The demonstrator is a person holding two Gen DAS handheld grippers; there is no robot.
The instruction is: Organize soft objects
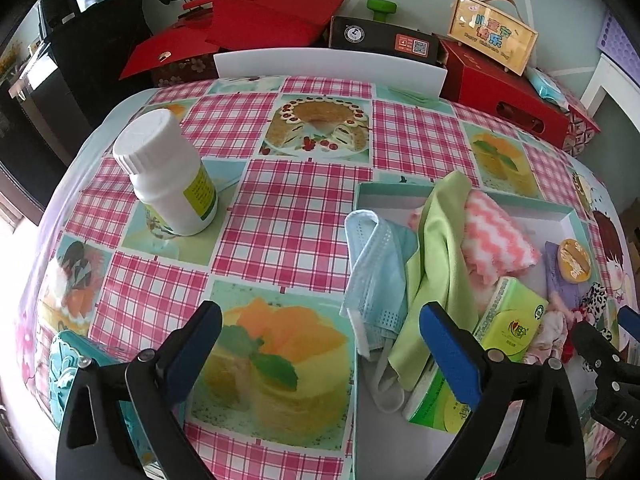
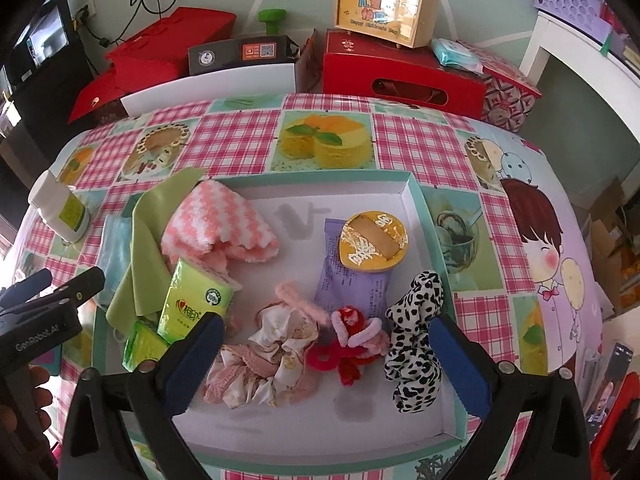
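Pink-checked oilcloth printed with cakes covers the table [image 2: 416, 140], and red gift boxes [image 2: 400, 76] line the wall behind it. Your shallow teal-rimmed tray [image 2: 412, 196] sits on the cloth and already carries most of the soft things.

Your right gripper [image 2: 324, 364] hangs over the tray's near half with its blue pads spread as wide as they go, gripping nothing. Between and just beyond those pads lie a pale floral scrunchie [image 2: 264, 356], a red and pink fuzzy hair tie [image 2: 352, 340] and a black-and-white spotted scrunchie [image 2: 416, 336], all resting loose on the tray floor. Farther in you see a purple packet [image 2: 352, 284] with a yellow round tin [image 2: 372, 240] on top of it, a folded pink zigzag cloth [image 2: 216, 220], a green cloth [image 2: 148, 248] draped over the tray's left wall, and two green tissue packs [image 2: 196, 300].

Your left gripper [image 1: 320, 356] is likewise fully spread and empty, poised above the bare cloth at the tray's left edge. Its right pad sits in front of the green cloth and a tissue pack. A blue face mask [image 1: 372, 264] hangs over the tray wall just ahead, half in and half out. Well off to the left a white bottle [image 1: 168, 168] stands upright on the table.
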